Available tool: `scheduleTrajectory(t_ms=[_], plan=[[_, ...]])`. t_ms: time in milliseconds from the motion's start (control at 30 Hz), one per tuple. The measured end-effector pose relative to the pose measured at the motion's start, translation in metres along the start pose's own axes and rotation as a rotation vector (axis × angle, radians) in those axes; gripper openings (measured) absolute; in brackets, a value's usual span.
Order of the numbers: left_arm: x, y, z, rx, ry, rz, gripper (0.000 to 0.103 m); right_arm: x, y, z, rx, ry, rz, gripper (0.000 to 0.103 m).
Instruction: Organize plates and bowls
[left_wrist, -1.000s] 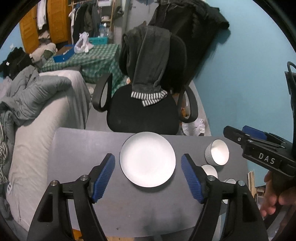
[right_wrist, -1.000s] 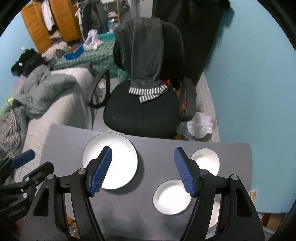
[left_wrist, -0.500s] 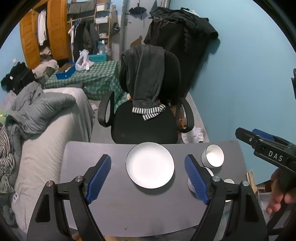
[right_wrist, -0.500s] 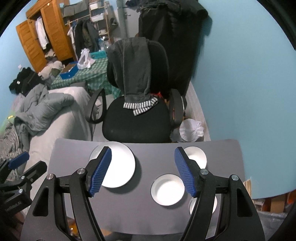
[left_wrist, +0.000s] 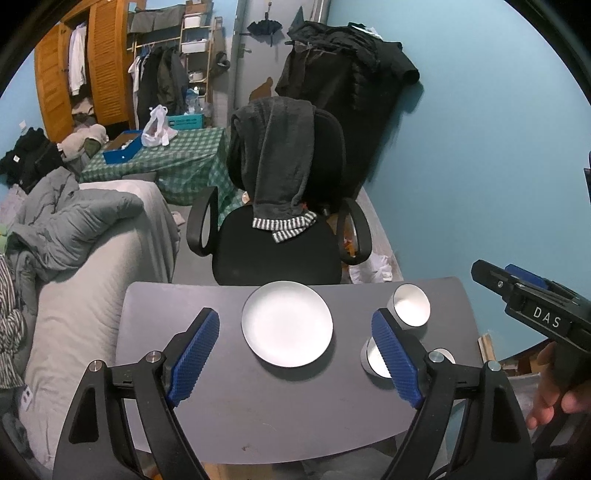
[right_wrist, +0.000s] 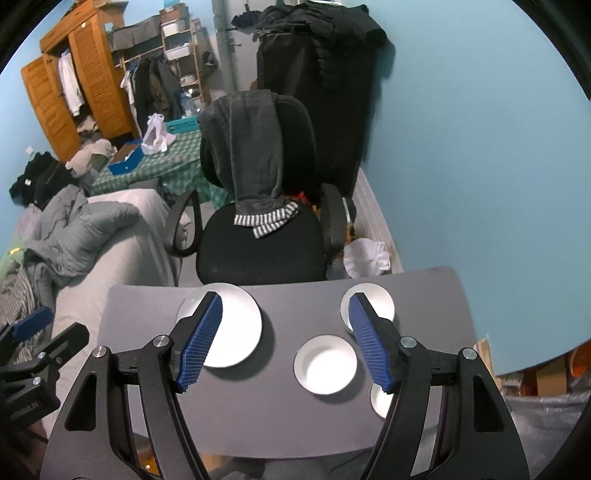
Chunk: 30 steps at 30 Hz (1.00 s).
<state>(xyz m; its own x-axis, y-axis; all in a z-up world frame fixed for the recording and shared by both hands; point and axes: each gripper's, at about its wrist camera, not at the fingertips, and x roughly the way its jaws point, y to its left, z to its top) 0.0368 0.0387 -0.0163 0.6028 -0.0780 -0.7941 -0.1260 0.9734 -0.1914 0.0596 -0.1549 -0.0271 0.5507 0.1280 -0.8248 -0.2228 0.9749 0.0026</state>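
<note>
A white plate (left_wrist: 287, 324) lies on the grey table (left_wrist: 258, 398) near its far edge. My left gripper (left_wrist: 293, 315) hangs above it, open and empty. To the right stand three white bowls: a far bowl (left_wrist: 410, 305), a middle bowl (left_wrist: 371, 360) partly hidden by my right finger, and a near bowl (left_wrist: 443, 355) mostly hidden. In the right wrist view, my right gripper (right_wrist: 285, 299) is open and empty, high over the table between the plate (right_wrist: 240, 332) and the middle bowl (right_wrist: 325, 363). The far bowl (right_wrist: 373, 301) and the near bowl (right_wrist: 378, 400) peek out behind its right finger.
A black office chair (left_wrist: 280, 251) draped with a dark garment stands just beyond the table's far edge. A grey bed (left_wrist: 92, 266) with bedding runs along the left. The blue wall (left_wrist: 480, 166) is close on the right. A person's hand (left_wrist: 554, 395) holds the right gripper's handle.
Both grippers have risen and drawn back, so the table and dishes look smaller and more of the room shows. The left jaws have widened a little. The dishes have not moved.
</note>
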Motion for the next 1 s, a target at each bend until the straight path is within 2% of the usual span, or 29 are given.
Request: scheduleTrajectory(t_ms=[400,800,1000], plan=[[-0.005,-0.014,-0.012,0.04,0.035,-0.056,0.086,-0.015,-0.018,-0.022,0.058,0.007,-0.047,0.07],[0.0,-0.046,-0.013,0.135,0.064,-0.119,0.086,-0.031,-0.045,-0.04,0.142,0.011,-0.105,0.07],[0.006,-0.069,-0.01,0.215,0.064,-0.136,0.086,-0.034,-0.063,-0.049,0.204,0.016,-0.137,0.07]])
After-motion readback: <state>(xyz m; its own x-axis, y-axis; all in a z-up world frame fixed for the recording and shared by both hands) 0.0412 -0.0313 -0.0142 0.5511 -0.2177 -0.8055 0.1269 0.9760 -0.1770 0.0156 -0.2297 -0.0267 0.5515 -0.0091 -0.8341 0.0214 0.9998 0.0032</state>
